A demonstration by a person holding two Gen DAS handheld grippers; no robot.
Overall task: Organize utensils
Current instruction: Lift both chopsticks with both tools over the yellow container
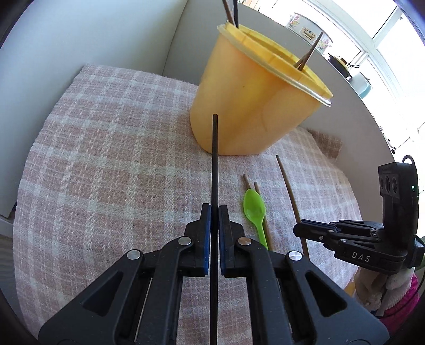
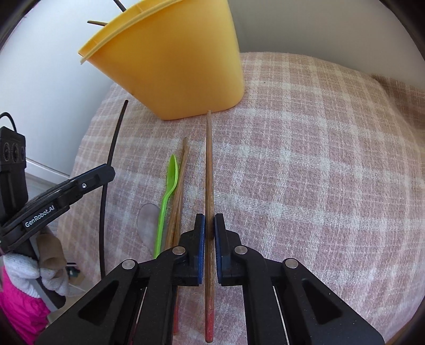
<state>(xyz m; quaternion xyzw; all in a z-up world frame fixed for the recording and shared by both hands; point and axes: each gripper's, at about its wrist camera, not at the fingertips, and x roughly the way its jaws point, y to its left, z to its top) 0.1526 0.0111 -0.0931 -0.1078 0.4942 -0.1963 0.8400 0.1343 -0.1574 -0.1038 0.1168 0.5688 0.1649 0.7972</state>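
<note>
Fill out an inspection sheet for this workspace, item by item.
Surface: pink checked cloth, wrinkled at the far edge.
Job's things: yellow holder upright on the cloth, with sticks already in it; green spoon and two wooden chopsticks lying side by side; a clear spoon beside them.
Clutter: nothing seen.
Grippers: left gripper shut on a black chopstick; right gripper shut on a wooden chopstick with a red end. Each chopstick points toward the holder.
Cables: a black cable loop on top of the right gripper.
Surroundings: white wall behind the cloth, bright window beyond, flowered container on the sill.
</note>
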